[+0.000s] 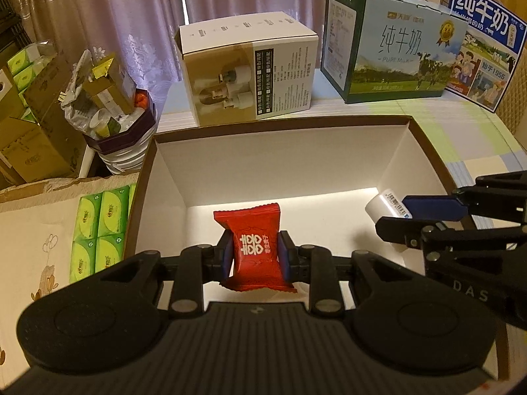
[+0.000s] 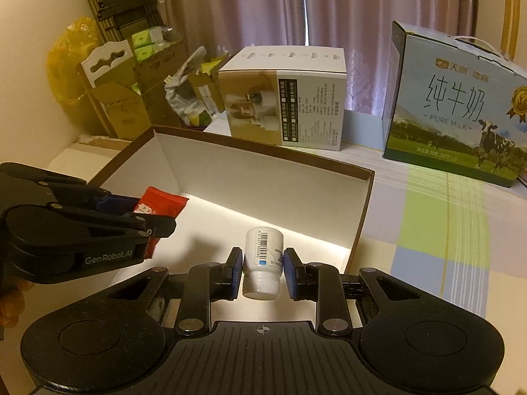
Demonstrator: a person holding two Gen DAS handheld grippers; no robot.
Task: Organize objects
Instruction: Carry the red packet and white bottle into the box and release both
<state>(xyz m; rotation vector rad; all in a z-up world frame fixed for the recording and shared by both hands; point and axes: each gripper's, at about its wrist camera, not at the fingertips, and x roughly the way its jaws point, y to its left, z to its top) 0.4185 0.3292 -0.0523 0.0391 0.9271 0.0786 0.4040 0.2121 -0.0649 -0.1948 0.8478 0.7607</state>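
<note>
My left gripper (image 1: 256, 254) is shut on a red candy packet (image 1: 255, 247) with white characters and holds it over the open white box with a brown rim (image 1: 280, 121). My right gripper (image 2: 261, 271) holds a small white bottle (image 2: 263, 260) with a barcode label, cap toward the camera, jaws close against its sides, over the same box (image 2: 263, 151). In the left wrist view the right gripper (image 1: 428, 217) enters from the right with the bottle (image 1: 383, 205). In the right wrist view the left gripper (image 2: 141, 214) enters from the left with the packet (image 2: 161, 202).
Behind the box stand a white and brown carton (image 1: 250, 69) and a pure milk carton (image 1: 388, 42), with a second blue milk box (image 1: 484, 39) at far right. Green tissue packs (image 1: 98, 227) and cluttered cardboard boxes (image 1: 36, 125) are at left. A pastel checked tablecloth (image 2: 428, 230) covers the table.
</note>
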